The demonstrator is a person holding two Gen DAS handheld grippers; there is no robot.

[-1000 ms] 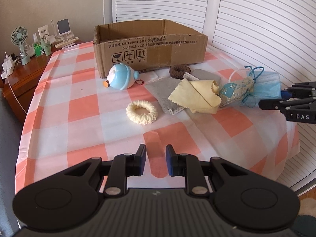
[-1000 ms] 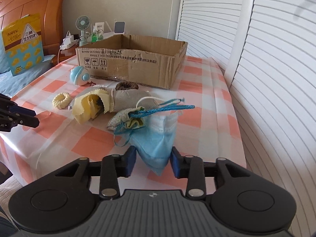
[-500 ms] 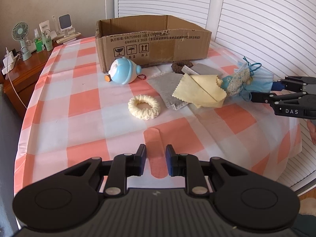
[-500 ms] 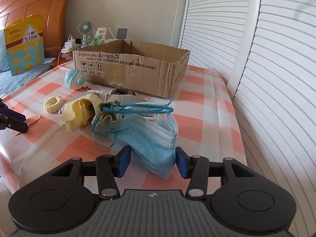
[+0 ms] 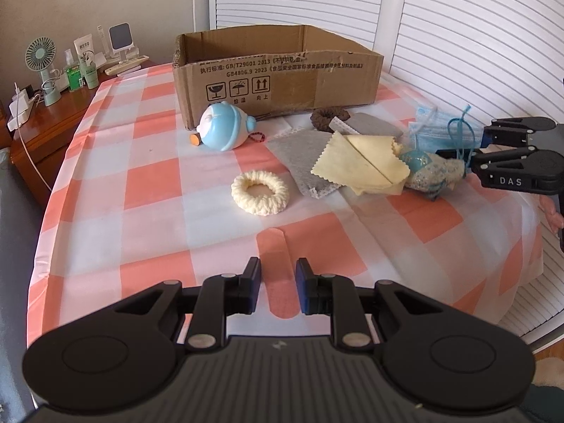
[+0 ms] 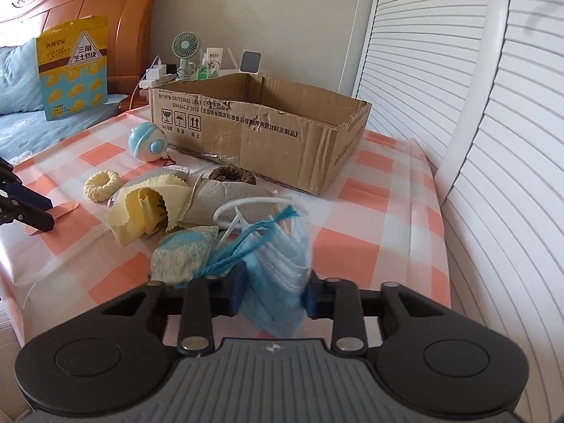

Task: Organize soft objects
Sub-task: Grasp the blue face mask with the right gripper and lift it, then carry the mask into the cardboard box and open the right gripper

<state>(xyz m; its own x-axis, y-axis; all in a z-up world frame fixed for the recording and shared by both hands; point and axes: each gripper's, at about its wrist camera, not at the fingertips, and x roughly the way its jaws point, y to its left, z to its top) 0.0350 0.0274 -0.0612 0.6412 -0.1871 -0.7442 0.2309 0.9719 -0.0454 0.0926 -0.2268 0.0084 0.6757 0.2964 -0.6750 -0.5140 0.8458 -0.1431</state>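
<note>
A: Daylight enters through the white slatted shutters [image 5: 476, 35], bright and soft across the orange-and-white checked tablecloth [image 5: 148, 183].

B: Shadows?

A: Faint ones, beneath the brown cardboard box [image 6: 268, 134] and the black left gripper [image 5: 278, 287].

B: Sharpness?

A: Both views are crisp centrally. Fisheye bending curves the shutter slats, the corners go black, and the pleated blue face mask [image 6: 282, 268] looks slightly blurred.
</note>
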